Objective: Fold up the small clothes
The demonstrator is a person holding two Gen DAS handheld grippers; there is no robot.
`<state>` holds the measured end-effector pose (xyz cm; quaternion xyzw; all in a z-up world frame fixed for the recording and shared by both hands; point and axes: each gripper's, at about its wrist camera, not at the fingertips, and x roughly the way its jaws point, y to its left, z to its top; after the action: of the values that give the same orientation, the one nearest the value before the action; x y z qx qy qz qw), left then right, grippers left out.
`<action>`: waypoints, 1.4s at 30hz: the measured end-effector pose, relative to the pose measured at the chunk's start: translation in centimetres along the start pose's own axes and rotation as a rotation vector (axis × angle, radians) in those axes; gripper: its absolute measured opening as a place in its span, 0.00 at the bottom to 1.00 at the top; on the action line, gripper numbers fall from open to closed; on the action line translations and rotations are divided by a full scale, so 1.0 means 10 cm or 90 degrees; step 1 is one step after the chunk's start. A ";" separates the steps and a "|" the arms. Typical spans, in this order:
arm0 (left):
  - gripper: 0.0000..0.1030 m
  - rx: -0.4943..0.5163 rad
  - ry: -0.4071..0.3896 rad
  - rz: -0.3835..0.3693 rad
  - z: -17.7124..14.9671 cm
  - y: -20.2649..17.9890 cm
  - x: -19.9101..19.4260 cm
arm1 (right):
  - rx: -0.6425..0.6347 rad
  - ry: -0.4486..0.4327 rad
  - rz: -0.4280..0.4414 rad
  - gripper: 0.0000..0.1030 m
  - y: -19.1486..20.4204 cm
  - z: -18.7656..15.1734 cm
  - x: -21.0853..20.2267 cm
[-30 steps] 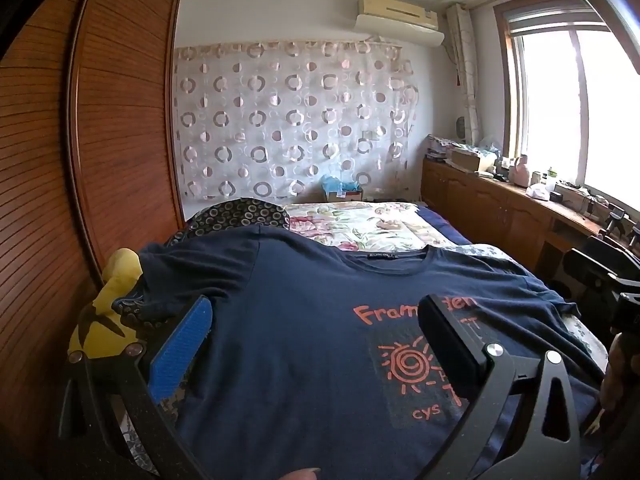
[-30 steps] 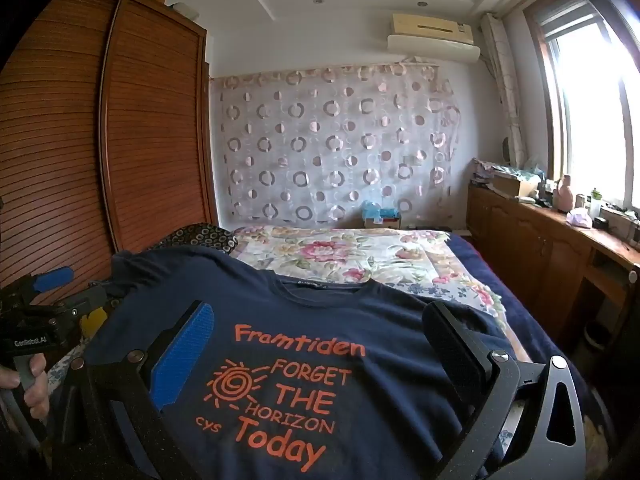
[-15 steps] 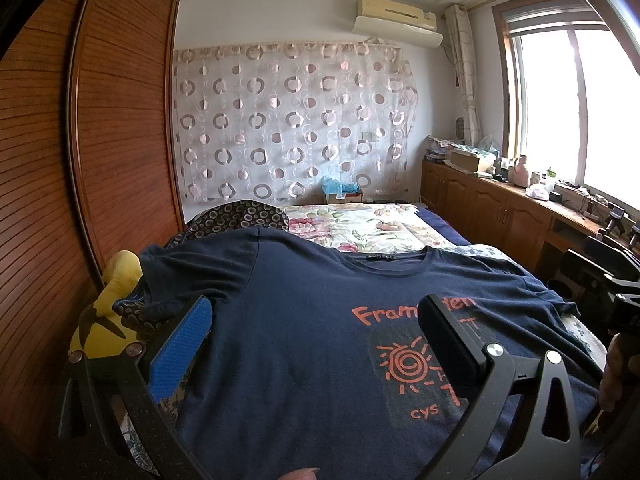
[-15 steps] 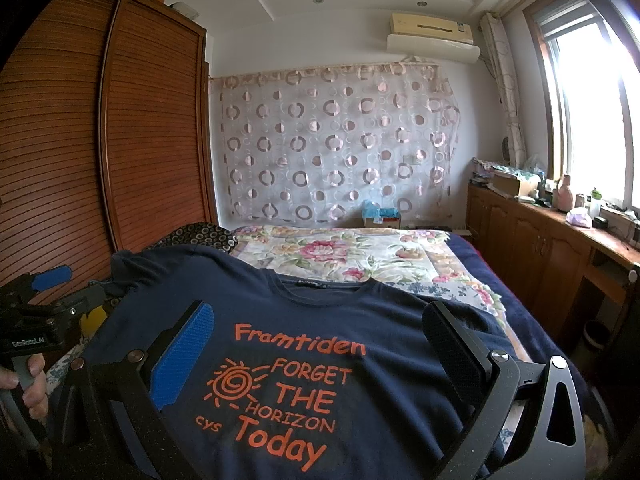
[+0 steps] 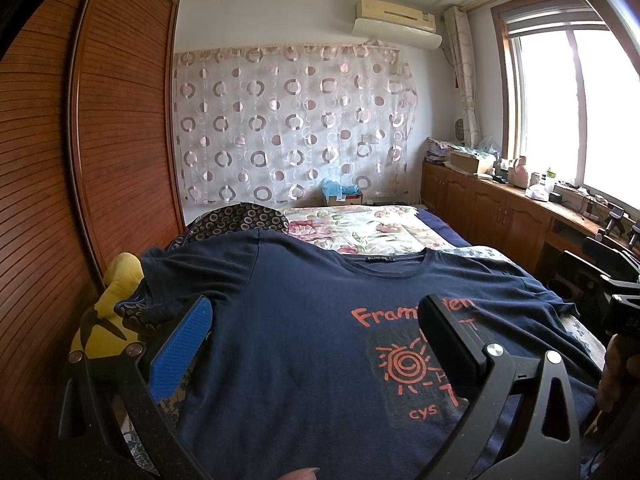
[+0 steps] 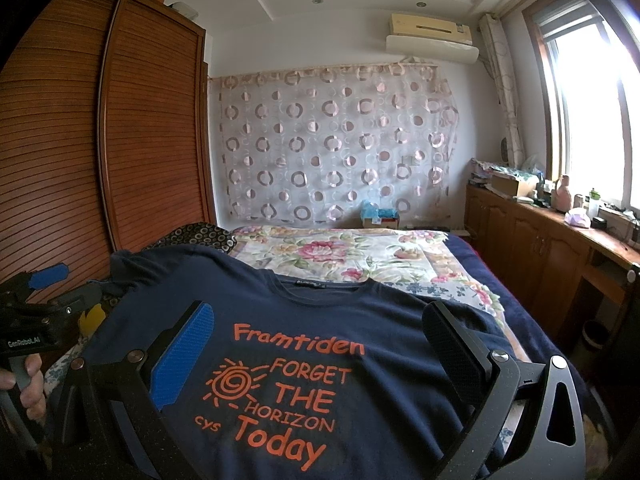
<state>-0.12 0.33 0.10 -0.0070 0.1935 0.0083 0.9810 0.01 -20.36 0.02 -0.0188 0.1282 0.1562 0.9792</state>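
Right wrist: tee [image 6: 360, 320] under tongs [image 6: 316, 328].

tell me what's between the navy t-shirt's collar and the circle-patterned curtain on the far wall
In both wrist views, a floral bedspread covers the bed from the navy t-shirt collar back towards the curtain, with a small cardboard box at its foot.

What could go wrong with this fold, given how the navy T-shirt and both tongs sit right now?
Probably two things. The T-shirt's left sleeve is bunched over a yellow toy at the bed's edge, so a grab there may catch the toy or fold in wrinkles. Both the left tongs and right tongs hover open mid-shirt, far from sleeves or hem; pinching here could lift a middle ridge instead of an edge.
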 end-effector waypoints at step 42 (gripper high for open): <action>1.00 0.000 0.011 0.000 0.14 0.10 0.01 | -0.003 -0.002 0.002 1.00 0.03 -0.01 0.00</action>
<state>0.48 1.38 1.31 -0.0073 0.2016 0.0087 0.9794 -0.11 -20.07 -0.05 -0.0204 0.1267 0.1578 0.9791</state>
